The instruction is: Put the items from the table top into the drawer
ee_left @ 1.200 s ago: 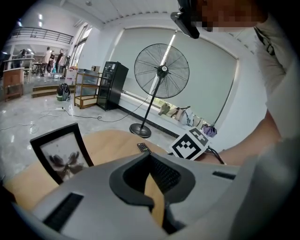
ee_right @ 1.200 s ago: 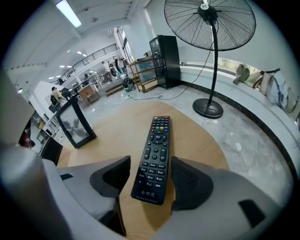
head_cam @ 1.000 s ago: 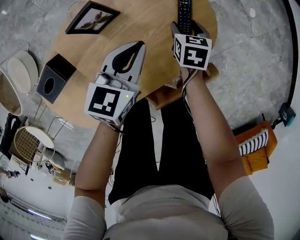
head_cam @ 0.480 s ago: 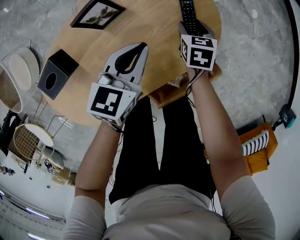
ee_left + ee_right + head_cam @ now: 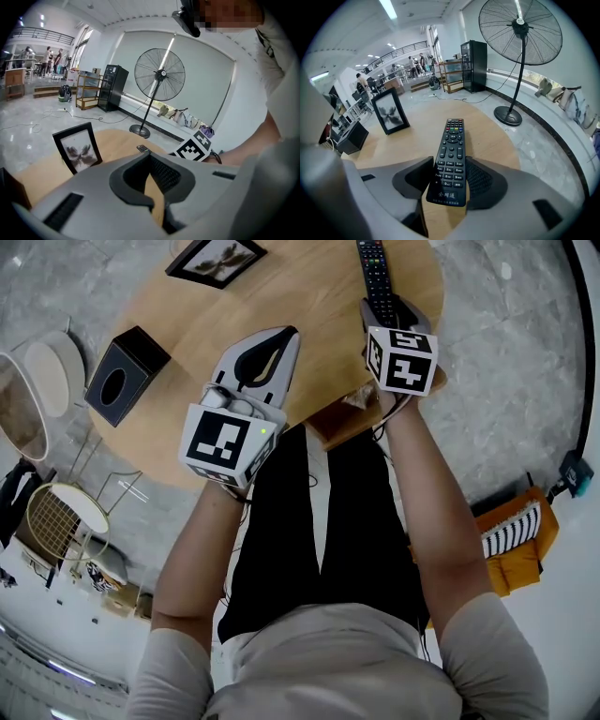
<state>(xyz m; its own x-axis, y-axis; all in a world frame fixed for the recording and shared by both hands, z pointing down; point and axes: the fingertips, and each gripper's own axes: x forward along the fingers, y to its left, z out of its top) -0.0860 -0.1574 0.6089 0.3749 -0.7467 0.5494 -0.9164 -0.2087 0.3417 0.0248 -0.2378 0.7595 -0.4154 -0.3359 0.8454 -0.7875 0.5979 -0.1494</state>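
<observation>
Right tool (image 5: 450, 164): jaws wide apart and clamped on the near end of the black remote control (image 5: 452, 140), one pad on each long side. The remote sits over the right side of the round wooden worktop (image 5: 309, 296), close to the right edge, button face up, its far end pointing at the far edge. Can't tell if that far end is clear of the surface.

Left tool (image 5: 281, 337): jaw tips together, nothing in them, hovering over the near middle of the worktop.

The wooden drawer (image 5: 328, 432) sticks out open under the near edge, below the right tool.

Other things on the worktop:
- The picture frame (image 5: 216, 259) is upright at the far-left edge.
- The black tissue box (image 5: 127, 376) is at the left edge.
</observation>
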